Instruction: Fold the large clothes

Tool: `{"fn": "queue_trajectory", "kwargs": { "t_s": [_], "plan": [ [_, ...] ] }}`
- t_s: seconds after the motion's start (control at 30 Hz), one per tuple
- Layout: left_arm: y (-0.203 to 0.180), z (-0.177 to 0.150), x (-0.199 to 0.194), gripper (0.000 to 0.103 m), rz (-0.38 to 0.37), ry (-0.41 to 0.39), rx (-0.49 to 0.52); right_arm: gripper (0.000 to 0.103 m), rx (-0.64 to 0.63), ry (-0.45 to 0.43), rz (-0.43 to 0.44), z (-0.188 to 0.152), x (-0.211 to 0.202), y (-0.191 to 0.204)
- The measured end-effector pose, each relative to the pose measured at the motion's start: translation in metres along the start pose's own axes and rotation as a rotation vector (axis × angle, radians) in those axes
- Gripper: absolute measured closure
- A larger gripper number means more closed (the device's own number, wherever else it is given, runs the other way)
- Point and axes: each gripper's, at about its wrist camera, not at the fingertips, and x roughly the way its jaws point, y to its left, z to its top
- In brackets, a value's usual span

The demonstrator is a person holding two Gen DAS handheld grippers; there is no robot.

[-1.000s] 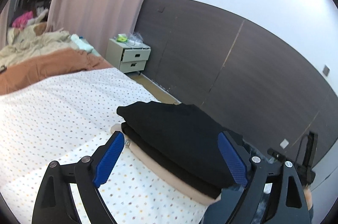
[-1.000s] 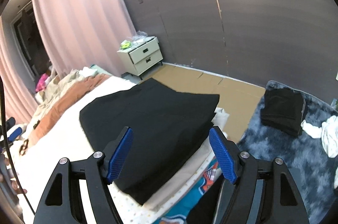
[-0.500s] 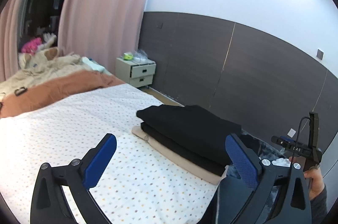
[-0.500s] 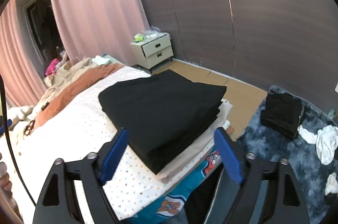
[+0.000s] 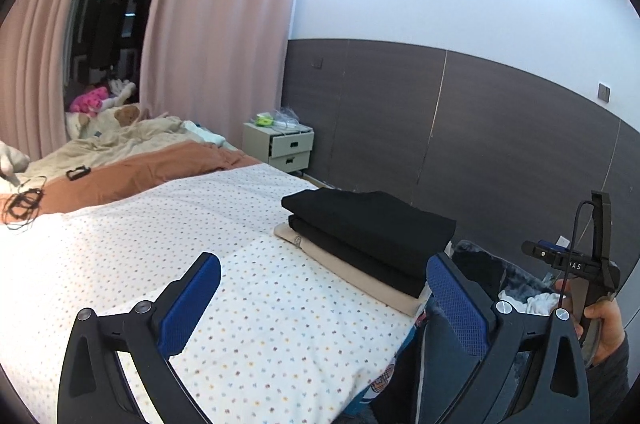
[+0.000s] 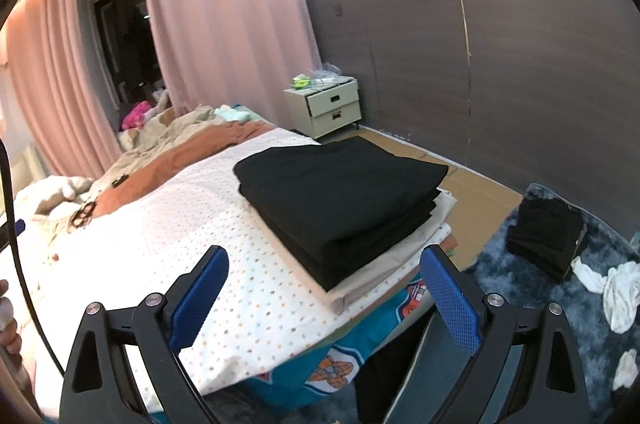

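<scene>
Black folded cotton garments (image 6: 340, 195) are lying stacked on a beige folded cloth (image 6: 384, 260) at the corner of the dotted white bedsheet (image 5: 160, 236). Both the left gripper (image 5: 320, 300) and right gripper (image 6: 324, 296) are standing empty, jaws having just been opening. Keeping clear of the stack is wisest while reaching for the next garment.

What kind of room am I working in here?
A bedroom, most likely: a bed with a dotted sheet and rumpled covers, a small nightstand by the wall, and pink curtains at a dark window.

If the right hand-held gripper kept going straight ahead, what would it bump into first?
Probably the folded black clothes stacked on the bed; its open right hand-held gripper points at the stack's near corner, though depth is hard to judge.
</scene>
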Motion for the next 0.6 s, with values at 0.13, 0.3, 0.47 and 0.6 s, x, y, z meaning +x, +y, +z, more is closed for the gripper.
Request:
{"fn": "queue_trajectory", "kwargs": {
  "t_s": [0.13, 0.3, 0.47, 0.6],
  "plan": [
    [-0.004, -0.015, -0.027, 0.000, 0.027, -0.033, -0.010, 0.007, -0.037, -0.010, 0.008, -0.012, -0.022, 0.008],
    [-0.009, -0.036, -0.059, 0.000, 0.075, -0.058, -0.023, 0.007, -0.087, -0.029, 0.043, -0.030, -0.048, 0.020],
    [-0.016, -0.055, -0.089, 0.000, 0.117, -0.084, -0.017, 0.007, -0.117, -0.041, 0.086, -0.048, -0.068, 0.026],
    [-0.021, -0.070, -0.114, 0.000, 0.152, -0.111, -0.019, 0.007, -0.135, -0.058, 0.123, -0.061, -0.083, 0.030]
  ]
}}
